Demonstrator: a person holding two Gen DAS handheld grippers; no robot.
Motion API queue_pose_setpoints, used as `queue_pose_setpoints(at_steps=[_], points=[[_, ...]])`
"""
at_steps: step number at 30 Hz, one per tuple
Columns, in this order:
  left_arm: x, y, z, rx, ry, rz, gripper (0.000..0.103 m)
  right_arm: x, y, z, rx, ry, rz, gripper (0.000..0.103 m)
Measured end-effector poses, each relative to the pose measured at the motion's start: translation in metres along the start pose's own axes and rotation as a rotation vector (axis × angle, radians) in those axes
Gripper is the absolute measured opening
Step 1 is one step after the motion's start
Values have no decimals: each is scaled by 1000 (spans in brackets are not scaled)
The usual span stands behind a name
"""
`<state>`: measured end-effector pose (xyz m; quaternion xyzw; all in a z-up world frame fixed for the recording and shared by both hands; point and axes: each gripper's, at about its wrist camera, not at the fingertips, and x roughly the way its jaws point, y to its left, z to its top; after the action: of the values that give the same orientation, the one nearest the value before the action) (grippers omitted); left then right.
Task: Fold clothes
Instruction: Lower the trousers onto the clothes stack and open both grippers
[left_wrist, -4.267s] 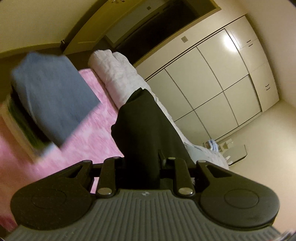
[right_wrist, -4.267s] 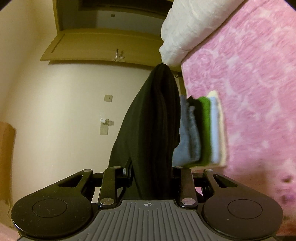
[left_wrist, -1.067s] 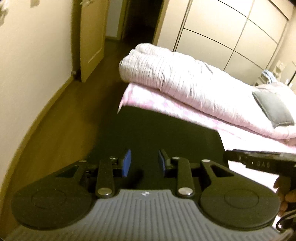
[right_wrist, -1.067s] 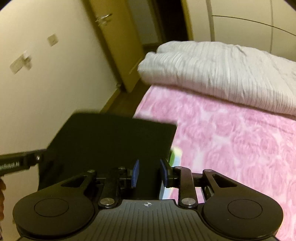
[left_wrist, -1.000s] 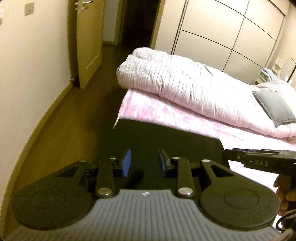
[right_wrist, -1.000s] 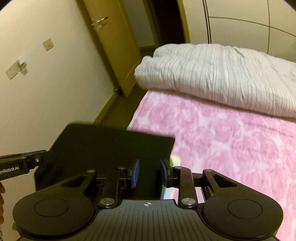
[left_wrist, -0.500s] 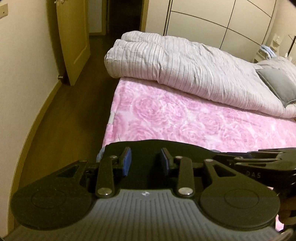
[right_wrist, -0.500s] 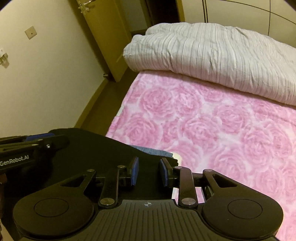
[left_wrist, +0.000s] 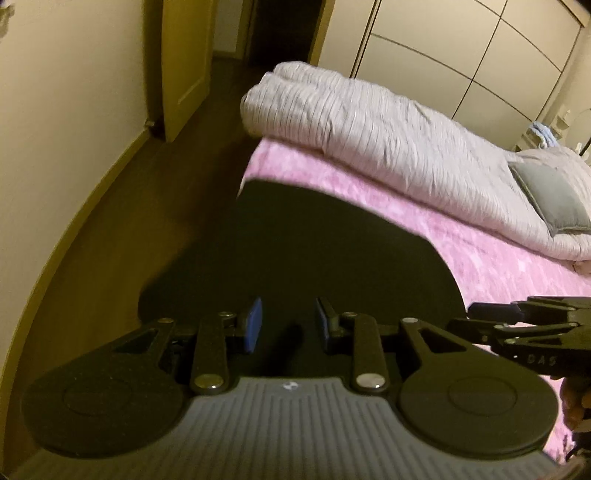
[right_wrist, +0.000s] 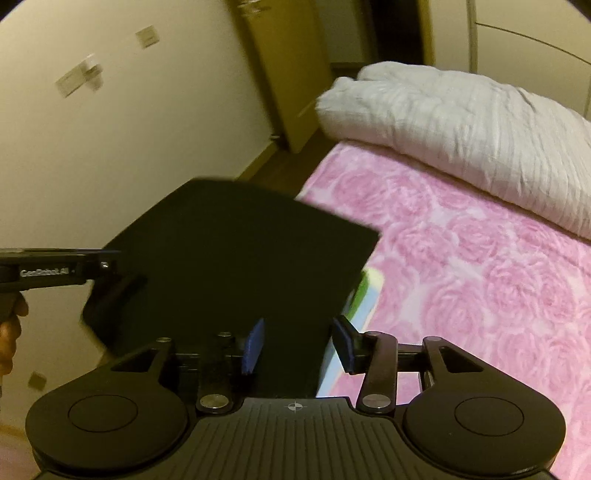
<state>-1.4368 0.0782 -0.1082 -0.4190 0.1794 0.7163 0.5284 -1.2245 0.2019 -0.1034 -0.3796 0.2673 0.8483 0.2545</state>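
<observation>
1. Left gripper (left_wrist: 286, 326): fingers closing, folded black garment (left_wrist: 332, 251) between them, pads apart from it.
2. Right gripper (right_wrist: 297, 345): fingers opening, garment edge between.
3. Garment fills frame centre, over pink bed (right_wrist: 480, 258).

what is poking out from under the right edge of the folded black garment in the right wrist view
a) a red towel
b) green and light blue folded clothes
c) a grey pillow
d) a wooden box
b: beside the right edge of the folded black garment, a strip of green and light blue folded clothes shows, lying on the pink rose-patterned bedspread.
</observation>
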Motion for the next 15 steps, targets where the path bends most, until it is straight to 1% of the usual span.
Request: queue_pose_setpoints(at_steps=[3, 4, 6, 8, 12, 14, 15], points=[[-4, -7, -20, 4, 24, 20, 26, -1, 14, -18, 5, 10, 21, 45], [0, -8, -26, 1, 43, 39, 26, 6, 18, -23, 1, 28, 20, 45], [9, -10, -35, 18, 54, 72, 26, 19, 25, -32, -8, 66, 17, 45], [13, -14, -39, 20, 74, 107, 26, 23, 28, -34, -11, 70, 3, 47], [3, -20, -35, -3, 70, 127, 28, 31, 34, -38, -18, 77, -25, 49], [-6, -24, -34, -8, 63, 144, 28, 20, 36, -39, -4, 70, -26, 49], [-11, -26, -34, -9, 56, 152, 31, 14, 37, -39, 4, 65, -20, 49]])
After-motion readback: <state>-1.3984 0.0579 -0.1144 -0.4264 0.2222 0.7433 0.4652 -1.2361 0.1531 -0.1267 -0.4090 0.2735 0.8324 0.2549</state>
